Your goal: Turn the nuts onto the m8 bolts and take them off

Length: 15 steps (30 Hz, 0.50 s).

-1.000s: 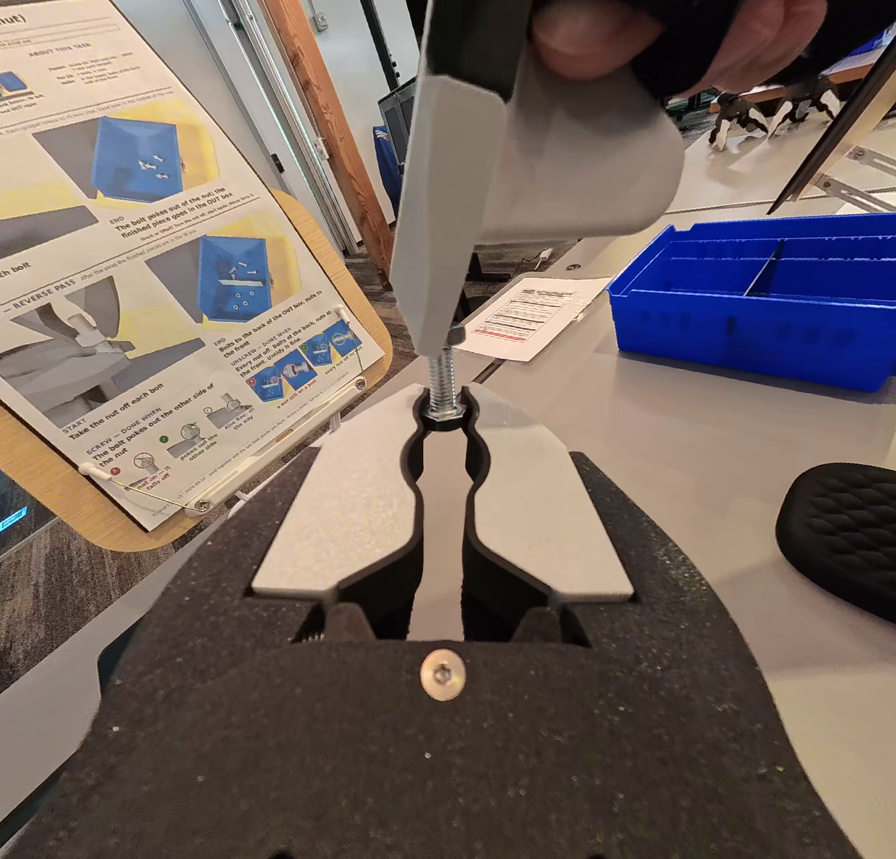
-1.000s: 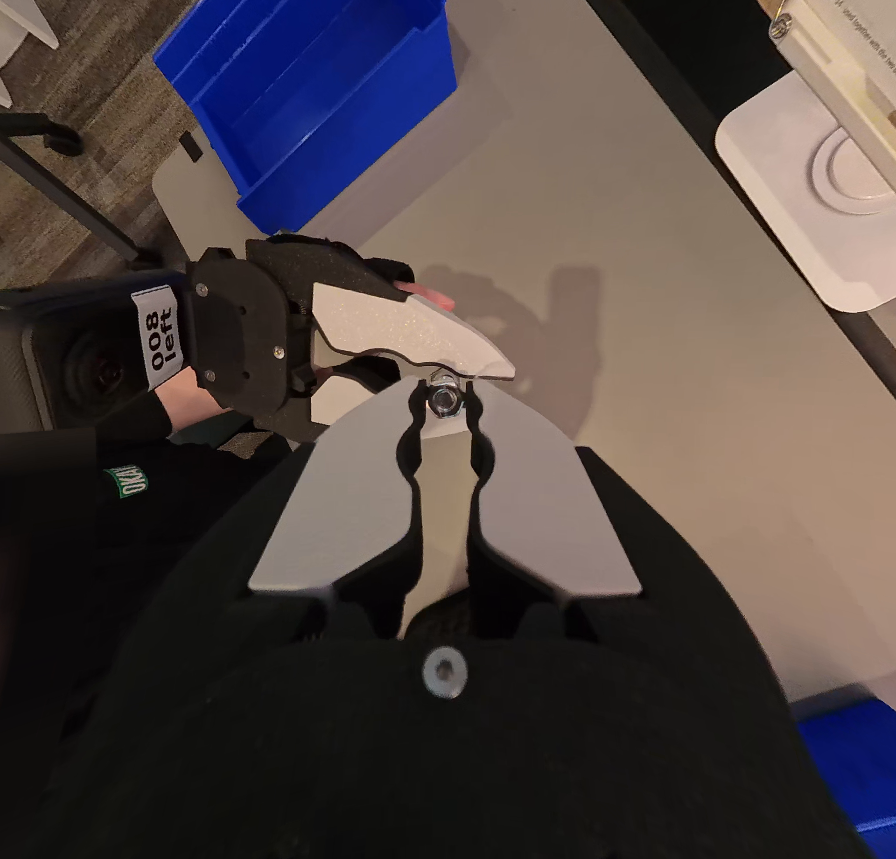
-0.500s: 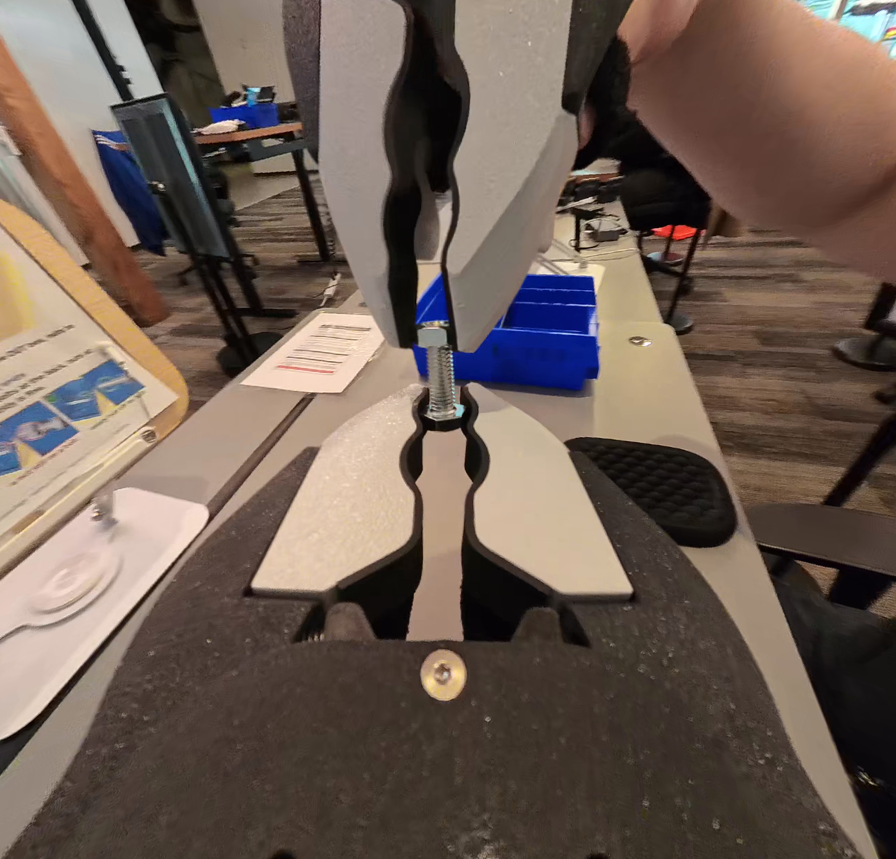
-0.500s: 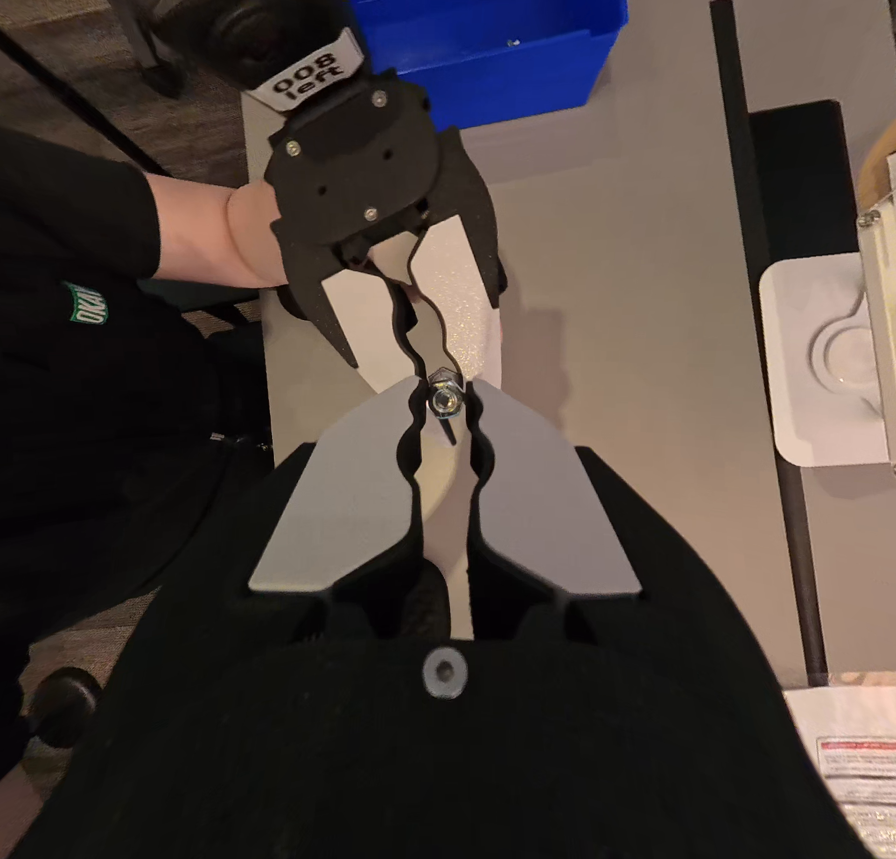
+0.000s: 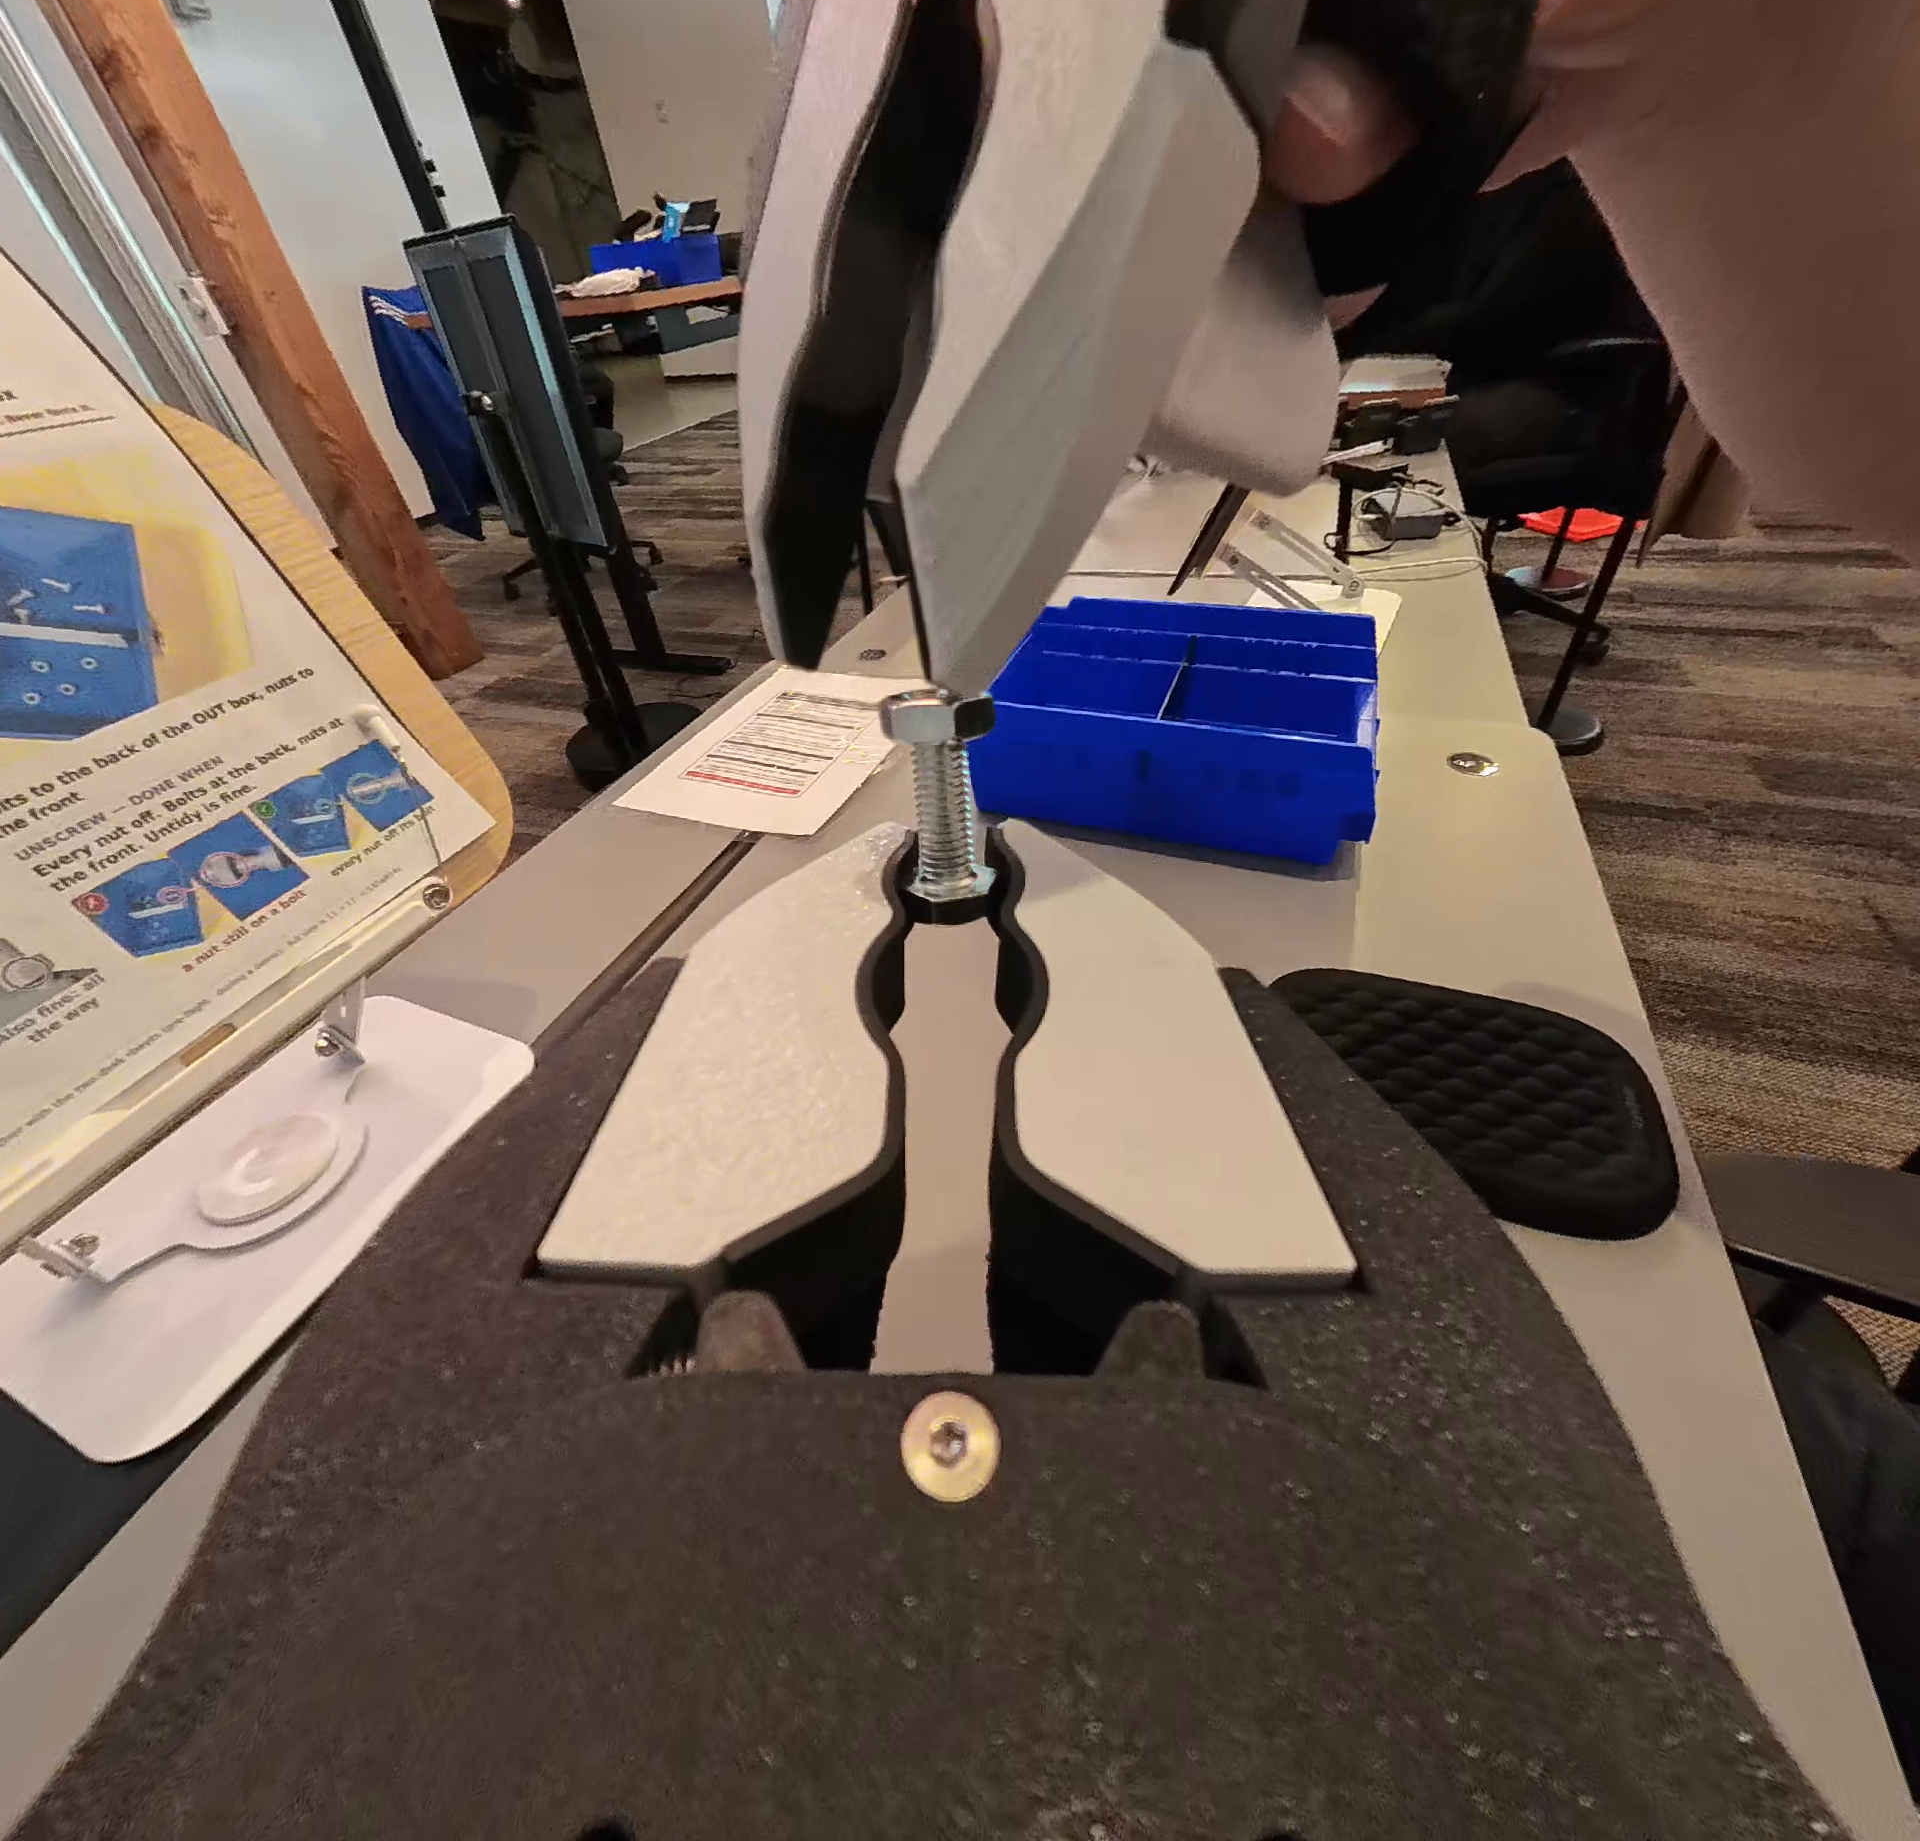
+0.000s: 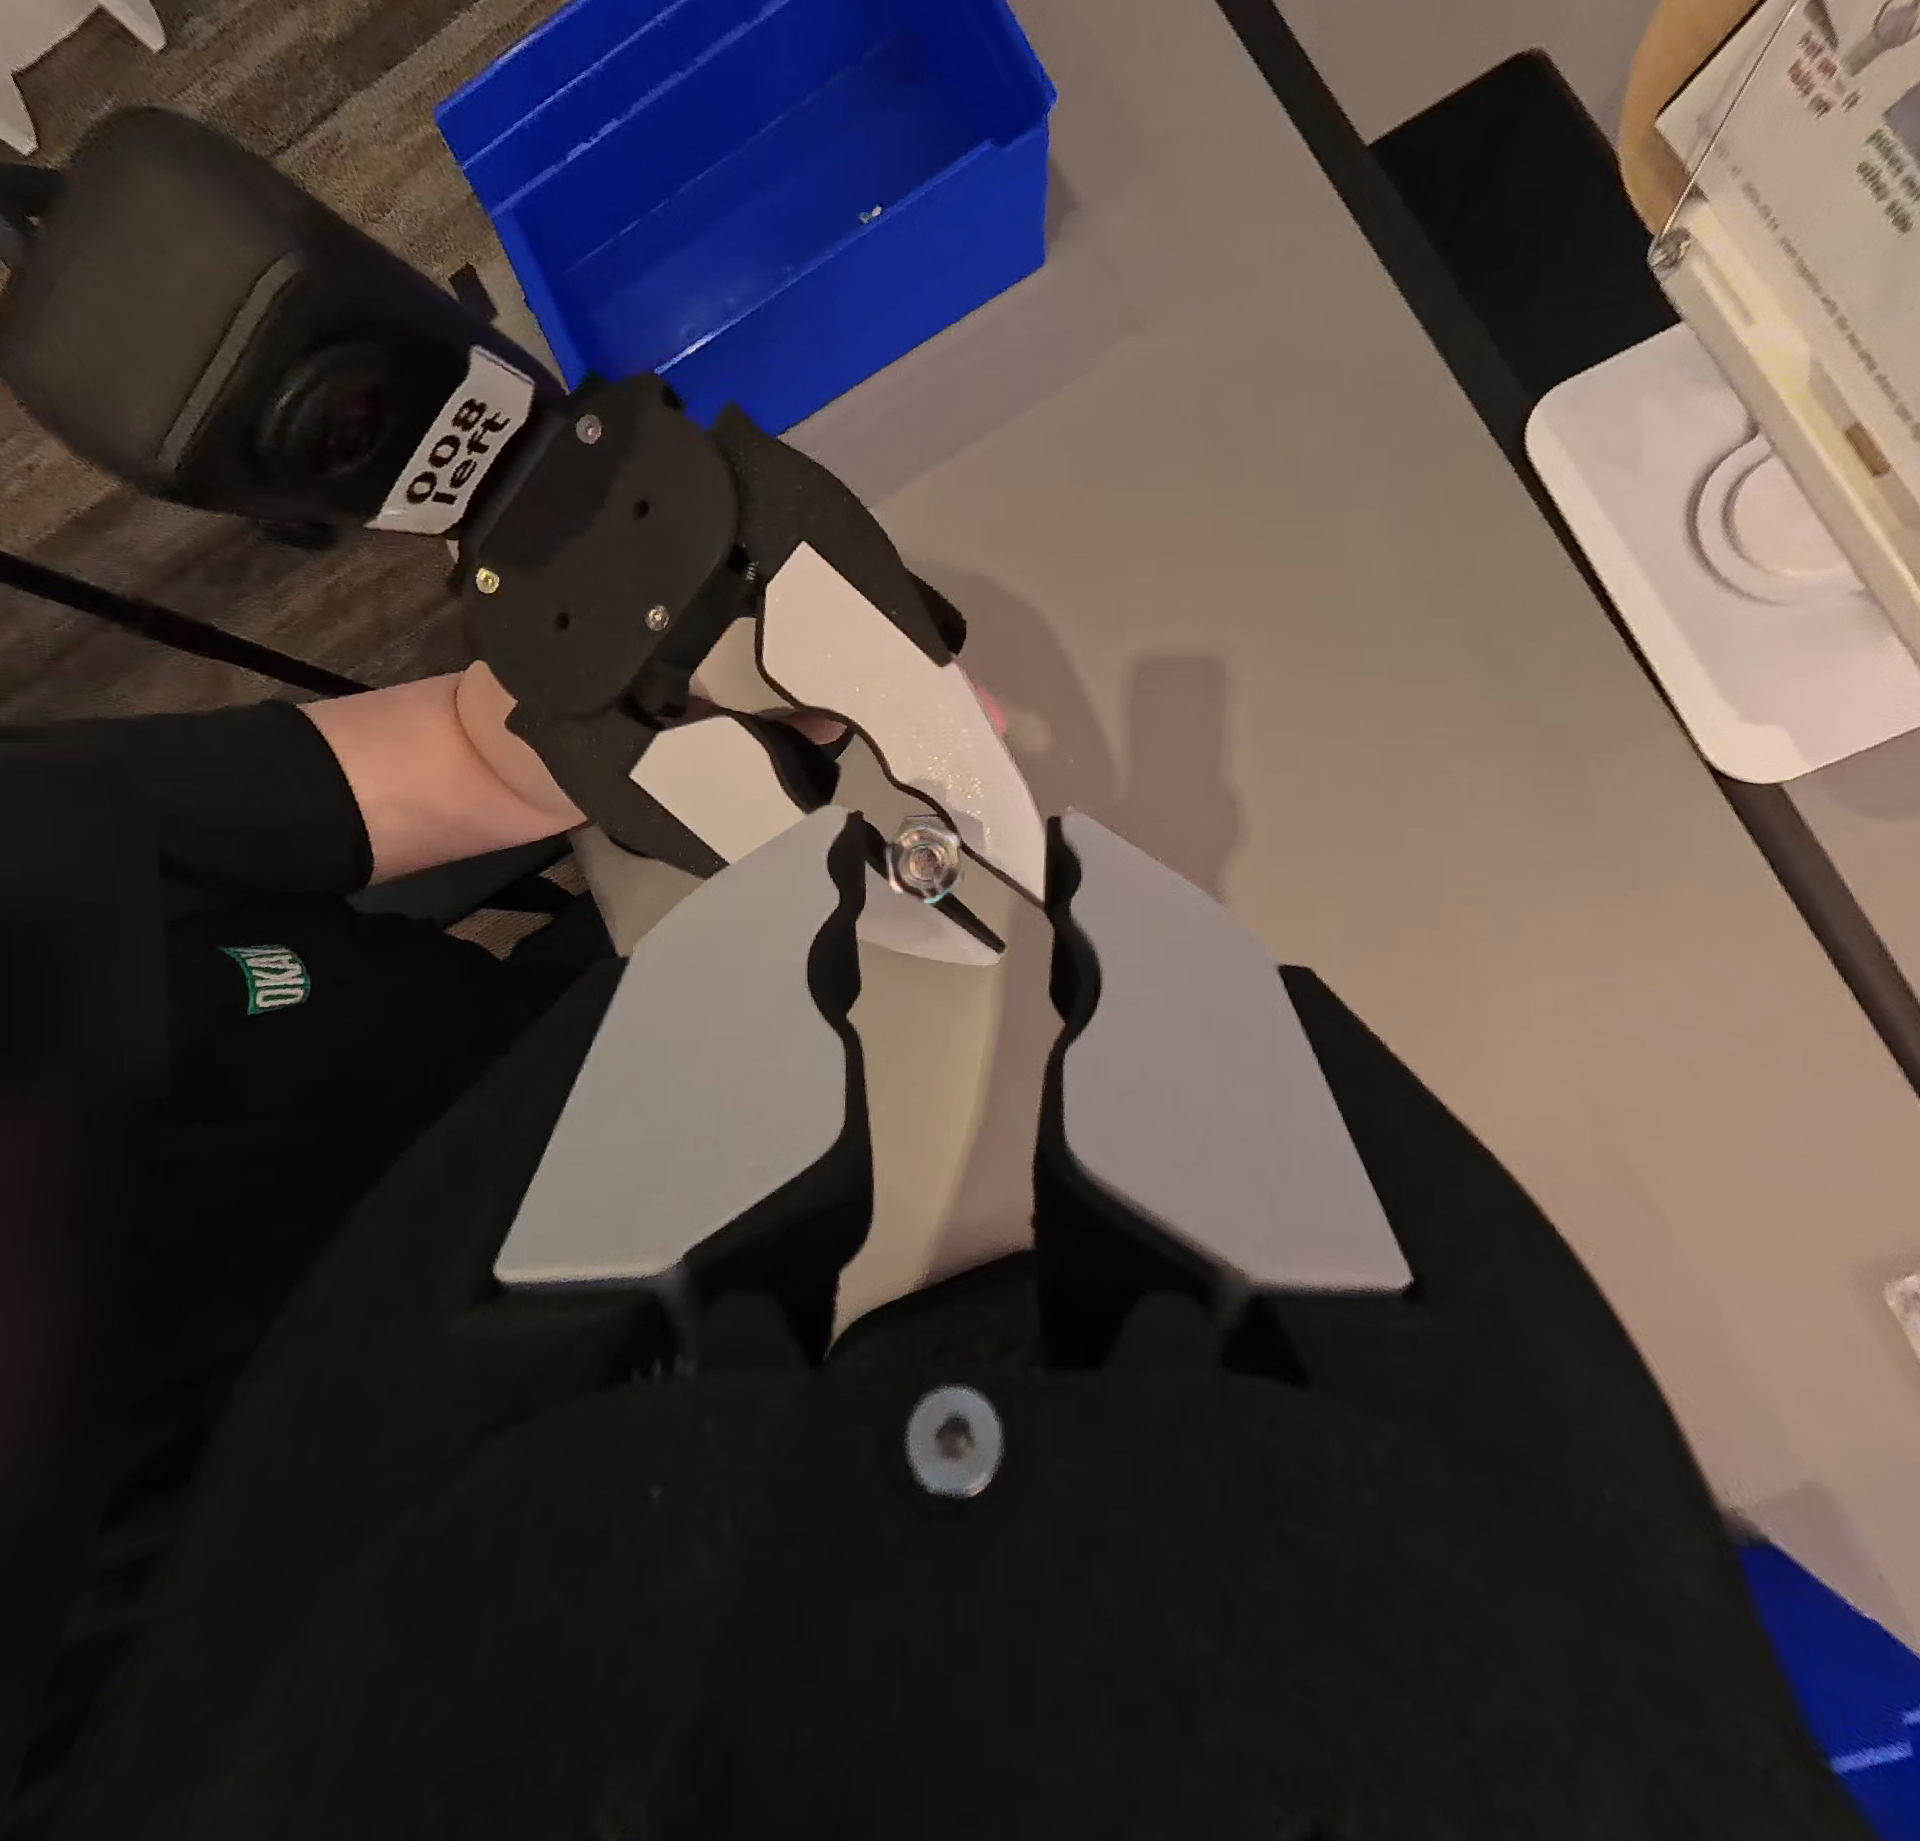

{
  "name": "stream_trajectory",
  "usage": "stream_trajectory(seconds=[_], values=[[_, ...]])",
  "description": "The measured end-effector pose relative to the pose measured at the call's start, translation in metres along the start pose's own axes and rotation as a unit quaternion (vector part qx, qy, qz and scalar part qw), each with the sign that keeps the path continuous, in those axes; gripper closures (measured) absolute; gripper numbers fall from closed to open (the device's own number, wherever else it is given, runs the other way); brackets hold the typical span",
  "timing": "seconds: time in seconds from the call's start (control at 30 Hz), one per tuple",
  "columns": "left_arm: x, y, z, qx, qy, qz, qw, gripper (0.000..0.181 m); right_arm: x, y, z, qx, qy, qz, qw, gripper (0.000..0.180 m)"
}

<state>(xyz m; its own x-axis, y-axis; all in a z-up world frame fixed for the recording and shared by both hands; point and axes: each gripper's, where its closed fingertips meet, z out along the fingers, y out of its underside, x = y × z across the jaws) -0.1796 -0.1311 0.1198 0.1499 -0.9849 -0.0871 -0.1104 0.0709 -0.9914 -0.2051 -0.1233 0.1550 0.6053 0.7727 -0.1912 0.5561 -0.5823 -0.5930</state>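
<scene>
My left gripper (image 5: 948, 861) is shut on a silver nut (image 5: 948, 882) at its fingertips. An M8 bolt (image 5: 938, 794) stands upright out of the nut with its hex head on top. My right gripper (image 6: 954, 833) points down at the bolt head (image 6: 921, 861), open, with its fingers on either side of the head and not clamping it. In the left wrist view the right gripper (image 5: 868, 653) hangs just above the bolt head. In the right wrist view the left gripper (image 6: 964, 896) comes in from the left under the bolt.
A grey table (image 5: 1455, 887) carries a divided blue bin (image 5: 1174, 752), a paper sheet (image 5: 769, 752) and a black pad (image 5: 1475, 1095). An instruction board (image 5: 208, 752) stands on a white base (image 5: 208, 1220) at the left. Another blue bin (image 6: 748, 160) sits beyond the left hand. Left tips to right tips: about 5 cm.
My right gripper was shut on the bolt head and has opened, letting it go. Both grippers have swung round, the left still clamped on the nut.
</scene>
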Motion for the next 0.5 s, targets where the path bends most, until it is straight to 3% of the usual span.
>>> stream_trajectory(seconds=[0.23,0.37,0.5], values=[[-0.002,0.000,-0.001,-0.001,-0.003,-0.005,1.000,0.169,-0.002,0.004,0.005,-0.022,-0.007,0.010,1.000,0.150],[0.000,-0.001,-0.002,0.003,0.006,-0.010,1.000,0.169,-0.007,0.009,0.008,-0.039,-0.016,-0.021,0.999,0.165],[0.012,-0.001,-0.004,0.002,0.051,-0.022,0.998,0.169,-0.015,0.015,0.006,-0.056,-0.028,-0.072,0.995,0.165]])
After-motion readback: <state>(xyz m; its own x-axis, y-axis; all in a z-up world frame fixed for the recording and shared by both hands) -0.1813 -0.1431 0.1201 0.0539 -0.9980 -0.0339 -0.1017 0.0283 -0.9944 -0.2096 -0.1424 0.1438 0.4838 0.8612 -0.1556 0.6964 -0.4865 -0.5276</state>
